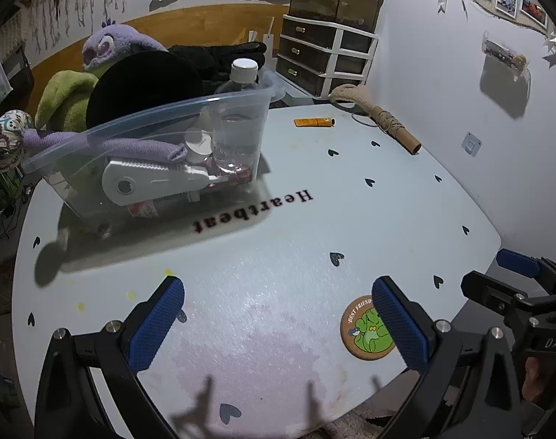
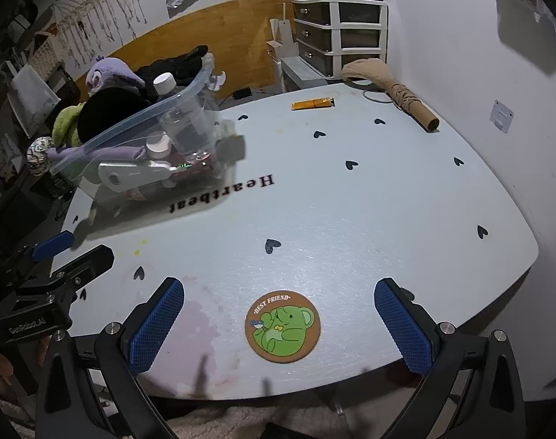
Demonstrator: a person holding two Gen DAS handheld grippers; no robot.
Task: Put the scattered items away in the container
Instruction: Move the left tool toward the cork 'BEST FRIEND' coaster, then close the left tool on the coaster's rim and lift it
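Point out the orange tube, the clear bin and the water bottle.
orange tube [image 2: 312, 104]: right wrist view, mid-body.
clear bin [image 1: 161, 119]: left wrist view, near rim.
water bottle [image 1: 244, 70]: left wrist view, white cap.

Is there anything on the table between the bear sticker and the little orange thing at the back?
No objects. In the right wrist view, only bare table with printed black hearts lies between the bear sticker and the orange thing.
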